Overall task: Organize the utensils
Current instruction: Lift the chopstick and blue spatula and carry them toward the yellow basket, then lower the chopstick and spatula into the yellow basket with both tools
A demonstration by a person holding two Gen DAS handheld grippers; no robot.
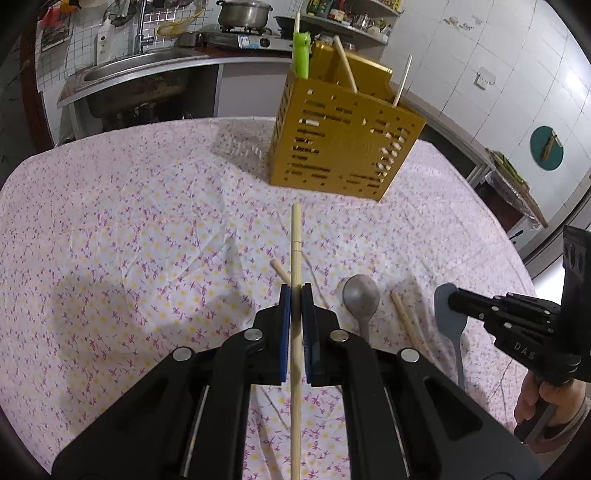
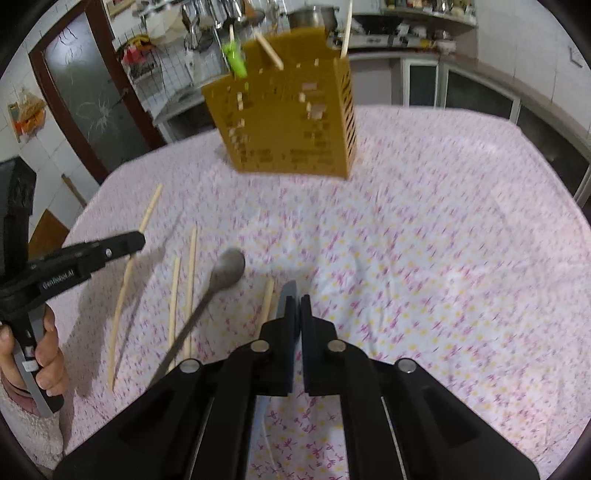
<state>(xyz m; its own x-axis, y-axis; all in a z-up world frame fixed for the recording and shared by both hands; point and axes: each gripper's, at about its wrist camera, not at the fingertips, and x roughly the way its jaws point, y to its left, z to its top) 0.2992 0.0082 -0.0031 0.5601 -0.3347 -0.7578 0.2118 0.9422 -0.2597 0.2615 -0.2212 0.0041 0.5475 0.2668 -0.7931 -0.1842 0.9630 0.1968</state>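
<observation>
A yellow slotted utensil holder (image 1: pixel 343 155) (image 2: pixel 280 122) stands at the far side of the floral tablecloth, with chopsticks and a green utensil in it. My left gripper (image 1: pixel 295 291) (image 2: pixel 138 240) is shut on a long wooden chopstick (image 1: pixel 295 236) (image 2: pixel 149 206) that sticks out past its fingertips towards the holder. My right gripper (image 1: pixel 452 301) (image 2: pixel 298 299) is shut on the blade of a grey spatula (image 1: pixel 448 325) (image 2: pixel 284 299), whose handle trails back under the gripper. A grey spoon (image 1: pixel 361 295) (image 2: pixel 229 269) lies between the two grippers.
Loose chopsticks (image 1: pixel 404 319) (image 2: pixel 191 280) lie on the cloth beside the spoon, and another chopstick (image 1: pixel 280 270) lies under my left gripper. A sink (image 1: pixel 110 74) and a stove with a pot (image 1: pixel 243 14) stand behind the table. A hand (image 1: pixel 535 402) (image 2: pixel 48 350) grips each tool.
</observation>
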